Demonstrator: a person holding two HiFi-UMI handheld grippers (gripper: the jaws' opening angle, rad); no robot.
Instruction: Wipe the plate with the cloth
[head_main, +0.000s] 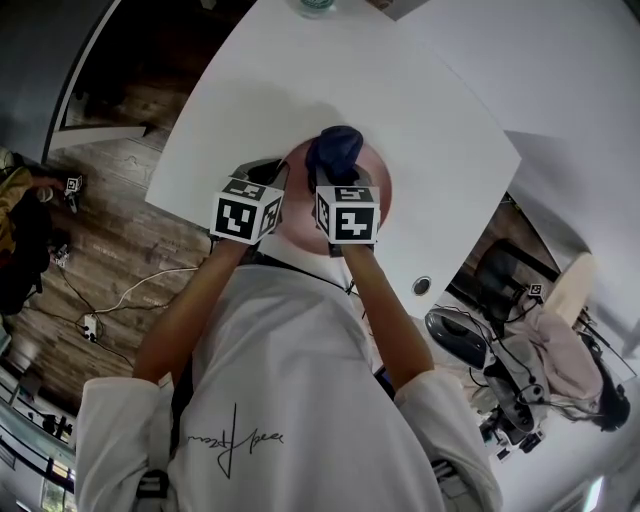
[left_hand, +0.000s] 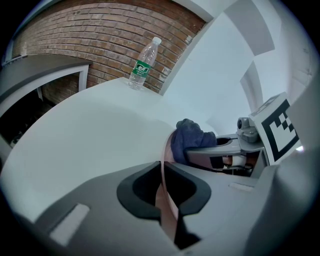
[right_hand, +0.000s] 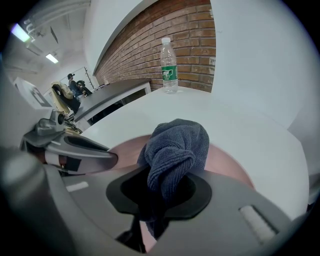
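Observation:
A pink plate (head_main: 377, 172) lies on the white table near its front edge. My left gripper (head_main: 272, 178) is shut on the plate's left rim (left_hand: 164, 170), which runs edge-on between its jaws. My right gripper (head_main: 338, 172) is shut on a bunched dark blue cloth (right_hand: 175, 150). The cloth (head_main: 336, 146) rests on the plate's surface (right_hand: 225, 162). In the left gripper view the cloth (left_hand: 189, 139) shows beyond the rim, with the right gripper's body beside it.
A clear water bottle (left_hand: 142, 65) with a green label stands at the table's far edge by a brick wall; it is also in the right gripper view (right_hand: 169, 66). A round hole (head_main: 421, 286) sits in the table (head_main: 300, 90) to my right. Chairs and cables lie on the floor around.

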